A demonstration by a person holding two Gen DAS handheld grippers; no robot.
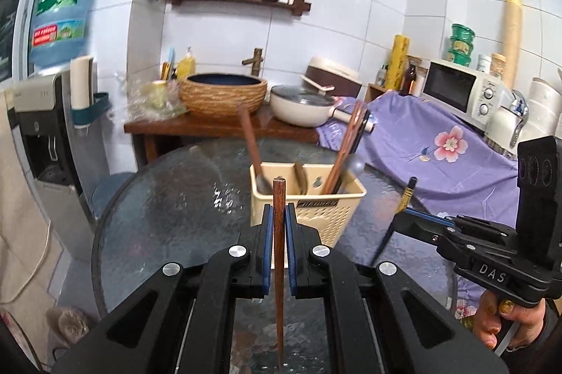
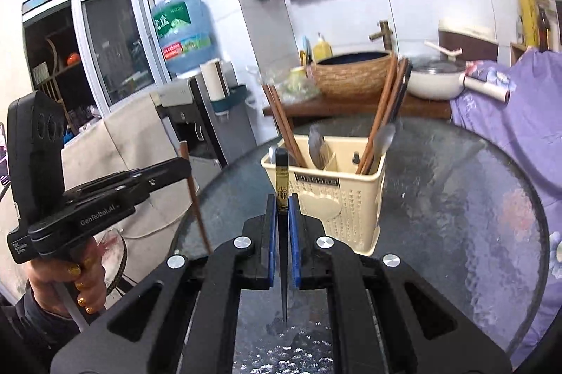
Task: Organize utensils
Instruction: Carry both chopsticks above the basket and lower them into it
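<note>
Above the glass table (image 1: 168, 209), my left gripper (image 1: 277, 216) pinches a brown wooden chopstick (image 1: 279, 254); my right gripper (image 2: 282, 209) pinches a black chopstick (image 2: 282, 177), short of the cream utensil caddy (image 2: 337, 198).

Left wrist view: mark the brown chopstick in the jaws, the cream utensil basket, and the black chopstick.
brown chopstick (image 1: 279, 198), left wrist view, upper shaft above the jaws
cream utensil basket (image 1: 337, 216), left wrist view, front wall
black chopstick (image 1: 407, 196), left wrist view, gold-banded upper end
</note>
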